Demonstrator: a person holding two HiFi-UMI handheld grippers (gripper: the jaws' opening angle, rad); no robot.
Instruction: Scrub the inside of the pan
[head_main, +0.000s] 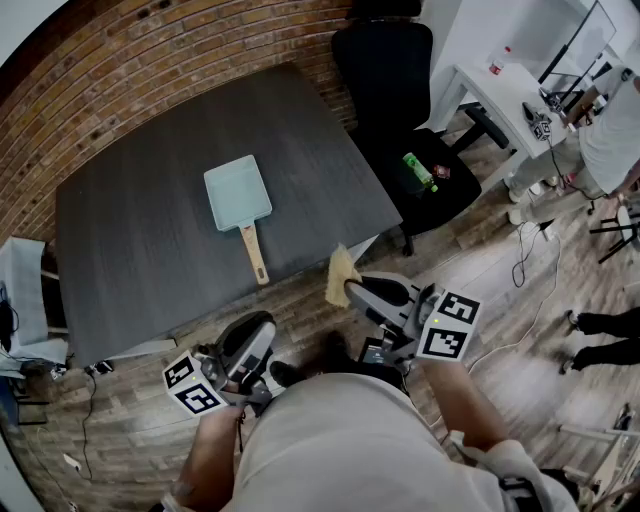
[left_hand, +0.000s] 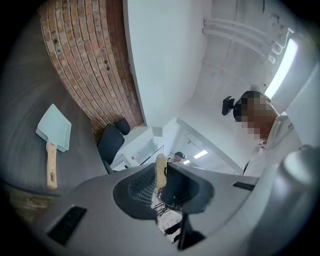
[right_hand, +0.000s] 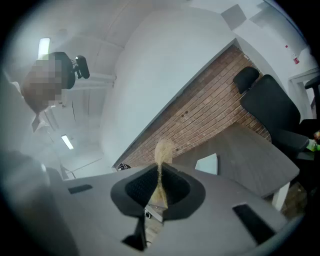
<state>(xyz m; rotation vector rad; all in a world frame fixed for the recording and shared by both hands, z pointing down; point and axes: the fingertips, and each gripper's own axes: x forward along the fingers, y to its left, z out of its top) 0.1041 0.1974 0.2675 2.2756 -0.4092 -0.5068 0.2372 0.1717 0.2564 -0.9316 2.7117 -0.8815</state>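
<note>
The pan (head_main: 238, 192) is just sitting on the dark desk (head_main: 130, 250), roughly mid-desk. It's a pale blue square one, open side up, with its wooden handle (head_main: 253, 252) pointing back toward the person. The inside looks plain and bare from here, and nothing is touching it. The right gripper (head_main: 350, 292) is well short of it, off the near corner of the desk. Its jaws are pinched tight on a floppy yellowish scrubbing pad (head_main: 341, 275), which sticks out past the tips; the right gripper view shows the pad (right_hand: 163, 150) squeezed flat in the seam. That gripper is held about level, aimed at the desk. The left gripper (head_main: 258, 330) is lower and closer to the person's body, over the wood floor and tipped up a bit. Its jaws are pressed together too. A thin pale strip (left_hand: 160, 172) shows at the seam in the left gripper view, but I honestly can't tell what it is.
</note>
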